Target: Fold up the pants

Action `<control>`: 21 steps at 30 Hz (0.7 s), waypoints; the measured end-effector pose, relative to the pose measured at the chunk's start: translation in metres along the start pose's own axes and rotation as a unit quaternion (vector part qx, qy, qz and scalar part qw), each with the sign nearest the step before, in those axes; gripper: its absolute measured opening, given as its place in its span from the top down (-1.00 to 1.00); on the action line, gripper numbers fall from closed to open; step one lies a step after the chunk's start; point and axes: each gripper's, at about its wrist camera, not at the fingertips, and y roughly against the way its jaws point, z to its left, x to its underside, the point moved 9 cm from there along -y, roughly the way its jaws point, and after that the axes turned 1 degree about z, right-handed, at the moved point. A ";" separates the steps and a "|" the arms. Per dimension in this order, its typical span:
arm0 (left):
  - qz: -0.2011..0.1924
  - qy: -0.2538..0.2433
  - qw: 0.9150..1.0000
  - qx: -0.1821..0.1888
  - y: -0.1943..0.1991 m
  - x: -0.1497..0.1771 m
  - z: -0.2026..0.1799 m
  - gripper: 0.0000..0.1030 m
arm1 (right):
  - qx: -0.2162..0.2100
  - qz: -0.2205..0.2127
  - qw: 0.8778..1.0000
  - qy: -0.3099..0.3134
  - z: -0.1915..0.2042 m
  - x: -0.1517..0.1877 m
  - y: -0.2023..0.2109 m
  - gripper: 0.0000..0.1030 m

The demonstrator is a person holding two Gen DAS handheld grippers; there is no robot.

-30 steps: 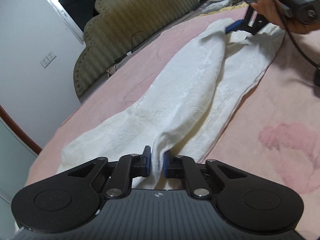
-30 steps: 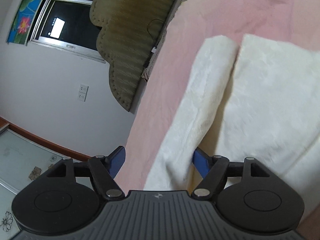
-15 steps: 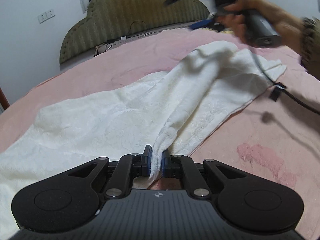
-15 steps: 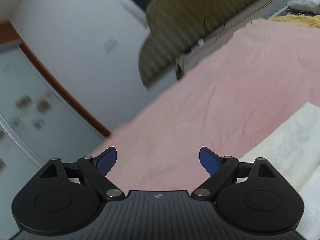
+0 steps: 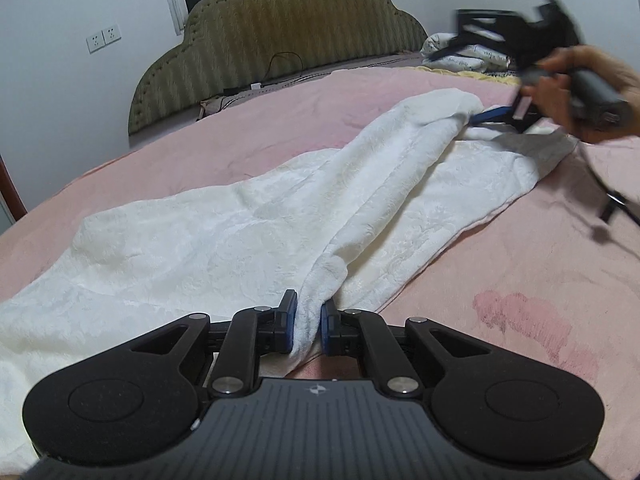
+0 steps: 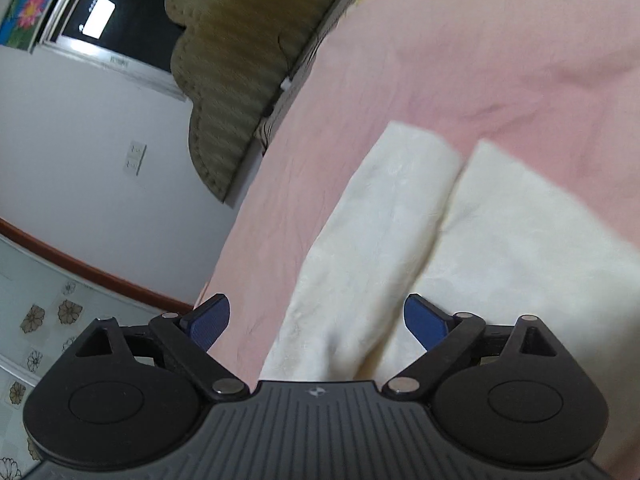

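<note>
Two blue pads of my left gripper [image 5: 306, 326] were clamped on a ridge of the white pants [image 5: 248, 236], which lay spread across the pink bed [image 5: 500, 280] toward the headboard [image 5: 280, 36]. My right gripper [image 5: 490, 114] appeared blurred at the far end of the pants. In the right wrist view, my right gripper [image 6: 316, 320] had its fingers spread wide above the pants [image 6: 400, 240] near the bed's [image 6: 440, 60] edge, gripping nothing.

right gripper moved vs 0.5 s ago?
Yes. In the left wrist view the right gripper has come down from in front of the headboard to the far end of the pants, open.
</note>
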 end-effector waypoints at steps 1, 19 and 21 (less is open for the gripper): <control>-0.001 0.001 1.000 0.001 0.000 0.001 0.000 0.70 | -0.002 0.008 1.000 0.004 0.008 -0.003 -0.012 -0.86; 0.000 0.037 0.999 0.025 -0.001 0.002 0.014 0.62 | -0.038 -0.003 0.995 0.088 0.058 -0.005 0.011 -0.87; 0.000 0.035 0.999 0.023 -0.001 0.002 0.014 0.62 | -0.028 0.013 0.997 0.077 0.047 -0.005 0.003 -0.87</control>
